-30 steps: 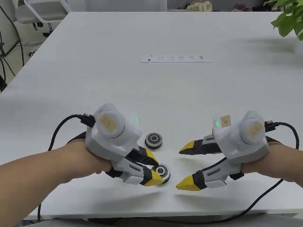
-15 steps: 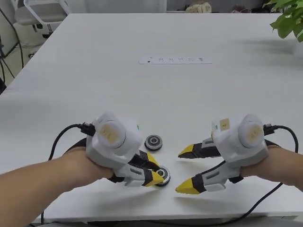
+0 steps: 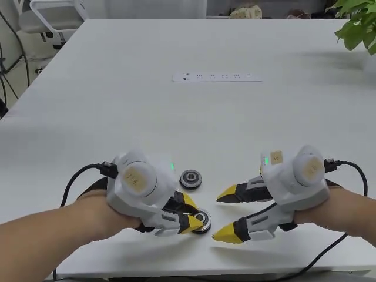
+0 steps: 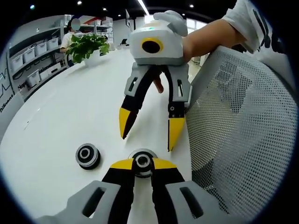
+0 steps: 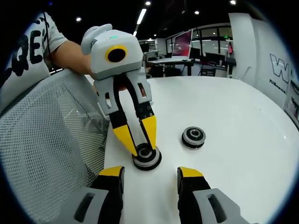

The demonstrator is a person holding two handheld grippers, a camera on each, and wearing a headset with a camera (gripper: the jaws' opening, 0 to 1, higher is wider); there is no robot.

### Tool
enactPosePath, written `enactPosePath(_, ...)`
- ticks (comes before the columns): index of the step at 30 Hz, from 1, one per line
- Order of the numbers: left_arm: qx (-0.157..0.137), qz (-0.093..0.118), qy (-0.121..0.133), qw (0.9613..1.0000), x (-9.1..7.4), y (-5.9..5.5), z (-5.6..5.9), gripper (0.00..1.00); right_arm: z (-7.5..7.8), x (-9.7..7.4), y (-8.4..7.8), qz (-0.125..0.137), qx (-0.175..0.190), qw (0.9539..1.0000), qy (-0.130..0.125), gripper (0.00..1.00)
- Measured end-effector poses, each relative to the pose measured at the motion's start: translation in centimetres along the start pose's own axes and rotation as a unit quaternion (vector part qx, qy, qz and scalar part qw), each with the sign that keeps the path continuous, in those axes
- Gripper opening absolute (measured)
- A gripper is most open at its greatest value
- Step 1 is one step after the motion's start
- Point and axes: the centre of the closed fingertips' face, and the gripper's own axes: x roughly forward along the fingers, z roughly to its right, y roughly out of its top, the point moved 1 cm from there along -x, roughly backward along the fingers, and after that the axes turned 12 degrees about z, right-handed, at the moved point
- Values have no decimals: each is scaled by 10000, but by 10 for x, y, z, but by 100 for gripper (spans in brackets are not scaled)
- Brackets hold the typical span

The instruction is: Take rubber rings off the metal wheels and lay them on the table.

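Rubber rings [image 4: 78, 157] not off yet, none lying on surface [image 3: 176, 117]. Left gripper [image 3: 191, 220] clamping near wheel [image 3: 202, 218] at front edge; right gripper [image 3: 225, 214] gaping, facing it. Second wheel [image 3: 190, 178] waiting just beyond.

Loads of bare table [image 3: 117, 88] ahead, only a power strip [image 3: 217, 77] lying flat well beyond the work and a plant [image 3: 355, 23] off at the far right corner. Tight spot is down front: the left gripper [image 3: 191, 214] has its fingers pinched on the near wheel [image 3: 204, 219], the far wheel [image 3: 190, 178] sits just beside, and the right gripper [image 3: 218, 216], fingers spread, points at it across a narrow gap. A mesh chair [image 4: 243, 116] crowds the table edge.
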Motion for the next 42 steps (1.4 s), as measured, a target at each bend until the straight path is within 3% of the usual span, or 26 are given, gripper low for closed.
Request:
enactPosePath(10,26,32,19,10000,1,0,0,9,0,10,4,185,241,9995,-66,37)
enactPosePath(17,19,53,17,10000,1,1,0,9,-4,16,1,148,279,9995,3,34)
enactPosePath(30,27,75,14,10000,2,1,-1,9,-6,23,1,109,51,9999,32,28)
enactPosePath(42,44,73,25,10000,1,1,0,9,-8,18,2,17,-271,9996,92,24)
